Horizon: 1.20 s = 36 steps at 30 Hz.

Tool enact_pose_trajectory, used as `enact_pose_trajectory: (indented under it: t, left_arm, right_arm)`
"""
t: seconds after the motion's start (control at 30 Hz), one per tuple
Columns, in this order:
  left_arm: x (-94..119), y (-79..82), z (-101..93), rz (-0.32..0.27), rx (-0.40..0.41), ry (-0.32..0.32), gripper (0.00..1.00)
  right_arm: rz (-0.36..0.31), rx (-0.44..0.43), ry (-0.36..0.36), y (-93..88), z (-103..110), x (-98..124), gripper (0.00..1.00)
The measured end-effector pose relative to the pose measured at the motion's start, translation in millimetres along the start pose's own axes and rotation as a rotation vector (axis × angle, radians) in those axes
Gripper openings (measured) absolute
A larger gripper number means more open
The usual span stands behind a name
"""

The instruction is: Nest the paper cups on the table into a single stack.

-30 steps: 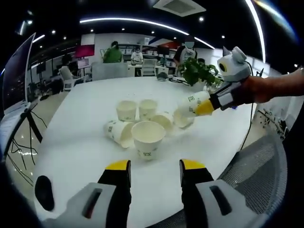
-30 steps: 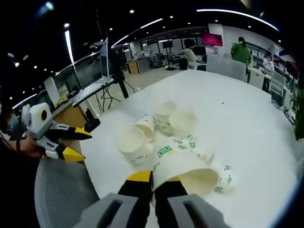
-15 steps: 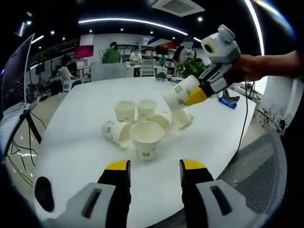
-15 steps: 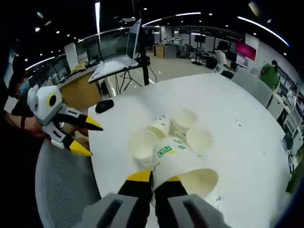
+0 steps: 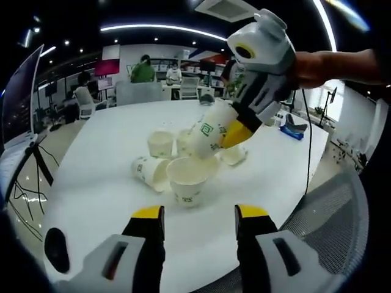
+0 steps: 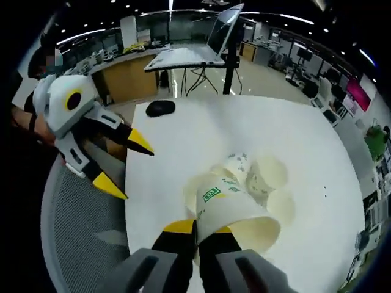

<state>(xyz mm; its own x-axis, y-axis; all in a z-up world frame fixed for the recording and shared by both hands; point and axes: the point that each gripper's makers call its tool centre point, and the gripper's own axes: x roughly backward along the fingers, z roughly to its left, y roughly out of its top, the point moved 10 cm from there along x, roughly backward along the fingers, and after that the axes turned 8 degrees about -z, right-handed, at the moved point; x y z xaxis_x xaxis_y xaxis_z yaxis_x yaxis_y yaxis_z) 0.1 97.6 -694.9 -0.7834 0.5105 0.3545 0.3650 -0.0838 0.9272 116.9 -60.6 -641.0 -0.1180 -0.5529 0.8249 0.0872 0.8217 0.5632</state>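
Swinging in from two o'clock, my right gripper (image 5: 235, 131) has carried its paper cup (image 5: 208, 131) to hang tilted just above the upright cup (image 5: 189, 177), fingers clamped on its wall, so I judge the nesting drop is close. My left gripper (image 5: 198, 226) waits at six o'clock, fingers apart and holding nothing. Beyond, the other cups (image 5: 162, 143) cluster mid-counter (one lies on its side at nine o'clock). Bare counter (image 5: 98, 183) runs wide leftward; the near edge and a mesh chair (image 5: 330, 213) crowd five o'clock.

Open-plan office — desks (image 6: 177, 58), laptop on stand (image 6: 226, 21), ceiling strip lights (image 5: 159, 27)
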Motion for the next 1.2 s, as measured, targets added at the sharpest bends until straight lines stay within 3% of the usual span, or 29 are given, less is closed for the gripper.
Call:
enact_pose_trajectory:
  t: [0.27, 0.5, 1.2]
  left_arm:
    - [0, -0.3, 0.9, -0.005, 0.001, 0.005, 0.45]
    - [1, -0.4, 1.2, -0.012, -0.003, 0.006, 0.45]
    - [1, -0.7, -0.5, -0.012, -0.005, -0.004, 0.44]
  right_arm:
    - [0.071, 0.078, 0.034, 11.0, 1, -10, 0.00]
    - [0.180, 0.225, 0.084, 21.6, -1, -25, 0.00]
    - [0.305, 0.246, 0.135, 26.1, -4, -44, 0.00]
